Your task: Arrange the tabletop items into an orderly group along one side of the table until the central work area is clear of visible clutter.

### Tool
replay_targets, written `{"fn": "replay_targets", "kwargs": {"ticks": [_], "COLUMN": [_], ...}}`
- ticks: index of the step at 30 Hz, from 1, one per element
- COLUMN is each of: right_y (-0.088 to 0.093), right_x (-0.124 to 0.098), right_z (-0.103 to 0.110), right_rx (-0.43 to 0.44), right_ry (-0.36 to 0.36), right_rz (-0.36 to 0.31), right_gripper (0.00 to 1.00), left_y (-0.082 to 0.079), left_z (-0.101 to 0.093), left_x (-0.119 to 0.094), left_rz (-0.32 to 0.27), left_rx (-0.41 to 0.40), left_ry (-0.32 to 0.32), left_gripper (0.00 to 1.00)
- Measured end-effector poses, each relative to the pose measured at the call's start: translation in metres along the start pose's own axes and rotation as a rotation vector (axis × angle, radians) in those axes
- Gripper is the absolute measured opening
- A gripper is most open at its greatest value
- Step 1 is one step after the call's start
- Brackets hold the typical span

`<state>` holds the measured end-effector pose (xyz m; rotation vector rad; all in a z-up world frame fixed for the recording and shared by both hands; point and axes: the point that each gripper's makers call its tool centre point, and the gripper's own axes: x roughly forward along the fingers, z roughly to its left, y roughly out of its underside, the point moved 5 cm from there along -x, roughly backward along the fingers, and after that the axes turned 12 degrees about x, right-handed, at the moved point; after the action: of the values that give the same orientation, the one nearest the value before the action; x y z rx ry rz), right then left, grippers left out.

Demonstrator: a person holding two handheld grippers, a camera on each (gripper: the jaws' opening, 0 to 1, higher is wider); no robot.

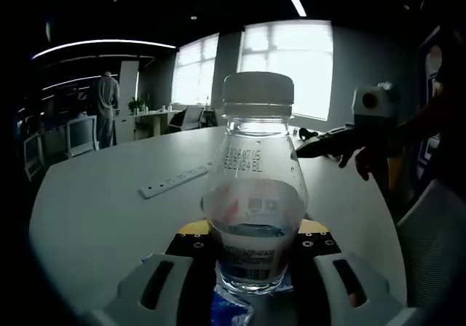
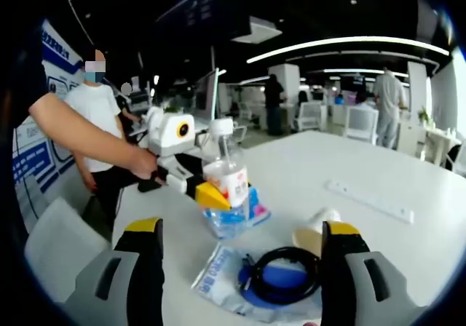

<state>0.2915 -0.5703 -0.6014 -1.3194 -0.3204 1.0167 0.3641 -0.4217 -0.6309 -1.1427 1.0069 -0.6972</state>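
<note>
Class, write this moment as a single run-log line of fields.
left gripper: shut on clear plastic water bottle | right gripper: open, over black coiled cable on blue-printed plastic bag | white power strip: on table

bottle (image 1: pixel 255 217): clear, white cap, red-white label | surface (image 1: pixel 95 209): white | cable (image 2: pixel 284 275): black | power strip (image 2: pixel 369 201): white | packet (image 2: pixel 226 271): blue-white

Clear, white-capped water bottle (image 1: pixel 256 195) stands upright, beside coiled black cable (image 2: pixel 282 276).

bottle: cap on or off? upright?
Capped and upright: the white cap sits on the bottle, which stands vertical between the left gripper's jaws.
</note>
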Motion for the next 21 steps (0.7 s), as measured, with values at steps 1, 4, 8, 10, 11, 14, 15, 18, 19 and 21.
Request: {"fn": "replay_targets", "kwargs": {"ticks": [1, 4, 8, 10, 11, 14, 15, 18, 19, 21], "right_y": [0.002, 0.006, 0.012, 0.016, 0.018, 0.023, 0.024, 0.030, 0.032, 0.035], "right_x": [-0.002, -0.004, -0.009, -0.011, -0.013, -0.019, -0.021, -0.027, -0.029, -0.032], "right_z": [0.002, 0.005, 0.012, 0.015, 0.017, 0.019, 0.019, 0.020, 0.021, 0.023], "right_rx": [0.003, -0.001, -0.012, -0.012, -0.004, 0.012, 0.016, 0.037, 0.044, 0.051], "right_ry": [-0.004, 0.006, 0.007, 0.007, 0.007, 0.015, 0.018, 0.031, 0.033, 0.042], "right_rz": [0.001, 0.006, 0.011, 0.016, 0.016, 0.015, 0.014, 0.013, 0.015, 0.016], "right_gripper": [0.89, 0.93, 0.94, 0.94, 0.93, 0.93, 0.93, 0.93, 0.93, 0.94], "left_y": [-0.001, -0.002, -0.004, -0.006, -0.006, -0.006, -0.006, -0.005, -0.005, -0.006], "left_z": [-0.001, -0.003, -0.008, -0.010, -0.012, -0.013, -0.013, -0.015, -0.016, -0.017], "left_x": [-0.001, -0.007, -0.013, -0.017, -0.020, -0.025, -0.026, -0.031, -0.033, -0.036], "left_rz": [-0.001, -0.009, -0.009, -0.013, -0.019, -0.022, -0.021, -0.017, -0.017, -0.020], "left_rx": [-0.002, 0.008, 0.015, 0.015, 0.016, 0.013, 0.012, 0.017, 0.021, 0.021], "left_ry": [0.004, 0.016, 0.030, 0.043, 0.047, 0.051, 0.055, 0.065, 0.066, 0.074], "left_gripper": [0.37, 0.37, 0.37, 0.37, 0.37, 0.37, 0.37, 0.37, 0.37, 0.37]}}
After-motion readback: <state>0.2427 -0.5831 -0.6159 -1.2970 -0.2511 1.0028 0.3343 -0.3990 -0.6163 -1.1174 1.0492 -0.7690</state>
